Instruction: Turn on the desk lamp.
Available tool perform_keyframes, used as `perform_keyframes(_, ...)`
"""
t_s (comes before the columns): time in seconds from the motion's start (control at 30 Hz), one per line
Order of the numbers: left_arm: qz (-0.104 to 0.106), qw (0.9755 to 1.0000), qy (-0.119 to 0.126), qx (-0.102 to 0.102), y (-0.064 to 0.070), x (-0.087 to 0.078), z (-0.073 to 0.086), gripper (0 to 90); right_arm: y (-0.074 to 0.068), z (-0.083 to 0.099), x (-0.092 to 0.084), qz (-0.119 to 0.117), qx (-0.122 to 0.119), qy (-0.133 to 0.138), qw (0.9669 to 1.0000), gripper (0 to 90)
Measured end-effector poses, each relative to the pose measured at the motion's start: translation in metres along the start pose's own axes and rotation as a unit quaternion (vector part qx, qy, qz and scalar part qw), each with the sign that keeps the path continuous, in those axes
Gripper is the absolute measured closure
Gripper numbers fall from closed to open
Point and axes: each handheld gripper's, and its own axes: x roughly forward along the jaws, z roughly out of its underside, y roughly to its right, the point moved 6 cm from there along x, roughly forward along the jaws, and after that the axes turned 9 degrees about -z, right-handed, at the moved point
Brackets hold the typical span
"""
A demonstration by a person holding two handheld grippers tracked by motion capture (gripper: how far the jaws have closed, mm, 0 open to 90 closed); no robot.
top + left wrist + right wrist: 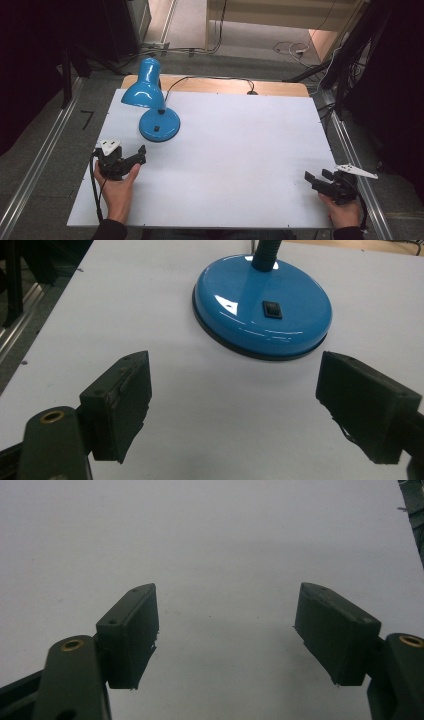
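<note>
A blue desk lamp stands at the back left of the white table, its shade bent down over a round base with a black rocker switch. My left gripper is held low near the table's left edge, a short way in front of the base, open and empty. My right gripper is held at the front right corner, pointing left over bare table, open with nothing between its jaws.
The lamp's black cord runs back over a wooden strip at the table's far edge. Metal rails flank the table on both sides. Cables lie on the floor beyond.
</note>
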Motion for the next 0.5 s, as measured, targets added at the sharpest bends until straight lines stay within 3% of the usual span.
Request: perform_keyframes(0.5, 0.006, 1.0000, -0.007, -0.004, 0.0039, 0.0088, -0.0025, 16.5, 0.0000, 0.0001, 0.0001, 0.000, 0.000, -0.001, 1.0000, 24.0)
